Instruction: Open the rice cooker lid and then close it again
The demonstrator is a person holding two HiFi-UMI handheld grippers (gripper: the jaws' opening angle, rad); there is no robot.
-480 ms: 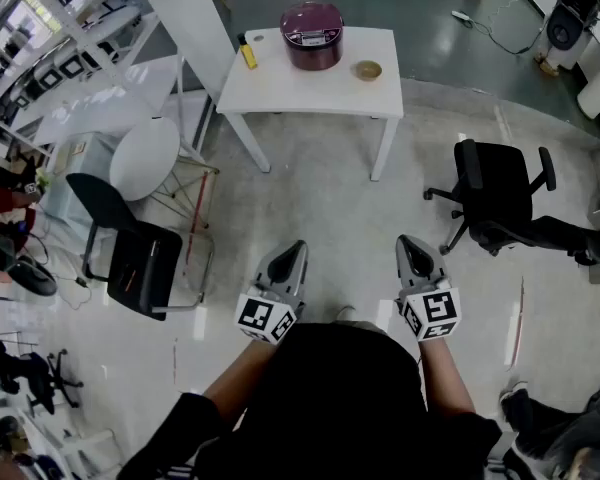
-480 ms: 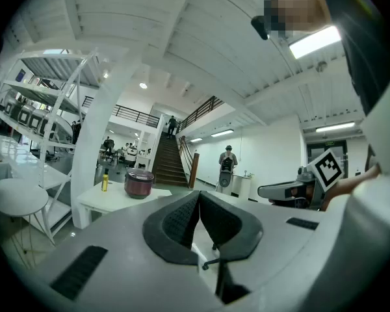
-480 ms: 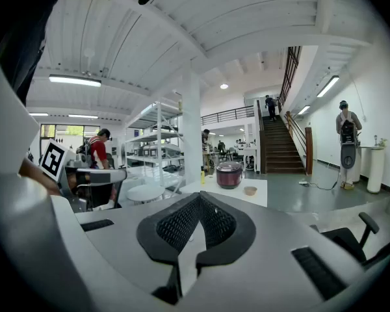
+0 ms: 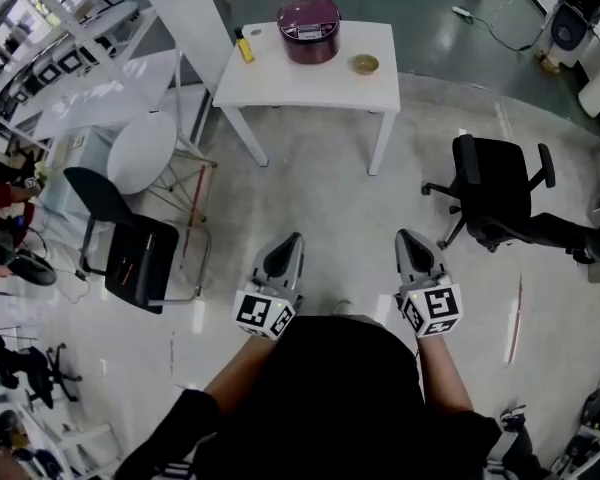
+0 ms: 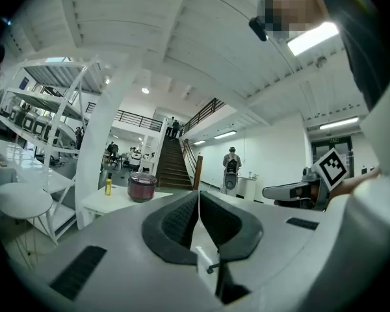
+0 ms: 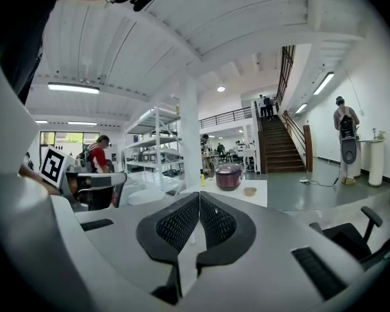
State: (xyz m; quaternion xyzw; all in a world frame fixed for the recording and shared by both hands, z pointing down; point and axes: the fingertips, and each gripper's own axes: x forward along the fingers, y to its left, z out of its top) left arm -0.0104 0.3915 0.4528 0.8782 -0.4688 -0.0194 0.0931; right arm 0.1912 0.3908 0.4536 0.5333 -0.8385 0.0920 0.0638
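One rice cooker (image 4: 308,29) sits closed, its print unreadable.

Head view steeply down; both gripper views low, forward; far-off rice cooker (image 4: 308,28) and white table (image 4: 290,86) common to all.

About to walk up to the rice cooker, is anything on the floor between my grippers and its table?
Nothing visible: bare floor from left gripper and right gripper to the white table under the rice cooker. Office chair sits off right.
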